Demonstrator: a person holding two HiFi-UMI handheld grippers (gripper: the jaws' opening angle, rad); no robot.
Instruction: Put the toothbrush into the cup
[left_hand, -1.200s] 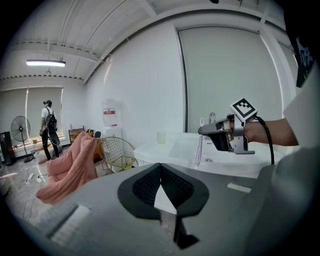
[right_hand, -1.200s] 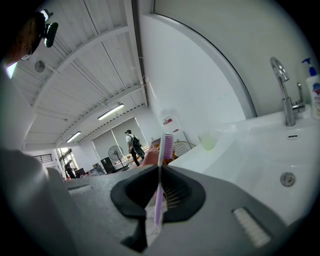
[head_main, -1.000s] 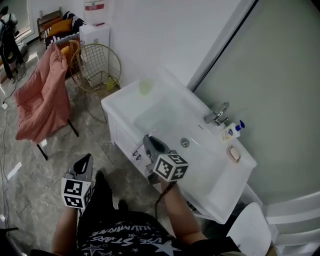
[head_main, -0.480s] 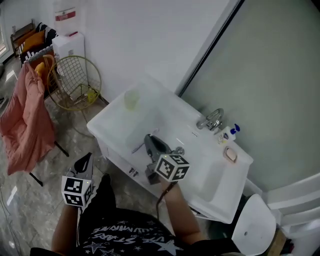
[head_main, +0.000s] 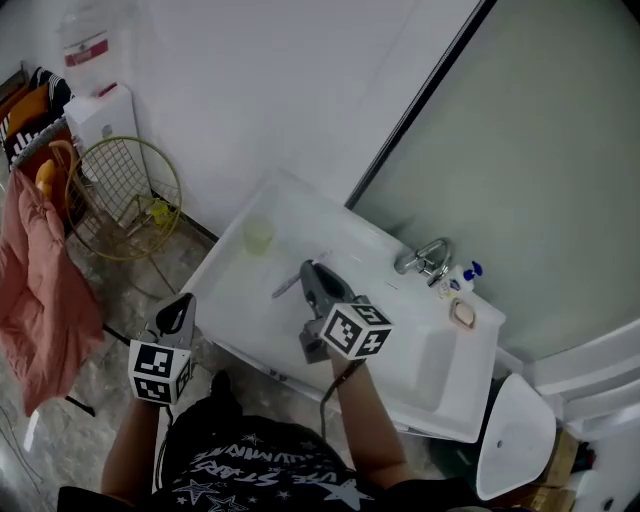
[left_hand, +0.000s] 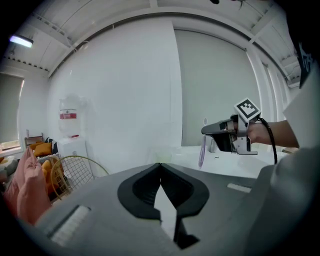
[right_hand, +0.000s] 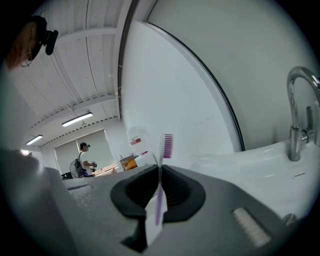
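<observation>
A pale translucent cup (head_main: 258, 235) stands near the far left corner of the white sink counter (head_main: 440, 390). My right gripper (head_main: 311, 272) hovers over the basin, a little right of the cup, shut on a purple toothbrush (head_main: 288, 287). In the right gripper view the toothbrush (right_hand: 161, 190) stands upright between the jaws, bristles (right_hand: 168, 145) on top. My left gripper (head_main: 183, 306) hangs beside the counter's left front, jaws together with nothing in them. From the left gripper view (left_hand: 160, 165) I see the right gripper (left_hand: 206, 131) with the toothbrush (left_hand: 201, 152) hanging from its tip.
A chrome faucet (head_main: 428, 258) rises at the back of the basin, with a small pump bottle (head_main: 467, 275) and a soap dish (head_main: 463, 313) to its right. A wire basket (head_main: 120, 200) and a pink garment (head_main: 35, 290) stand on the floor to the left. A white stool (head_main: 515, 440) sits at the right.
Both grippers have travelled forward along the counter. The right one, still gripping the toothbrush, is now over the basin and closer to the cup.
</observation>
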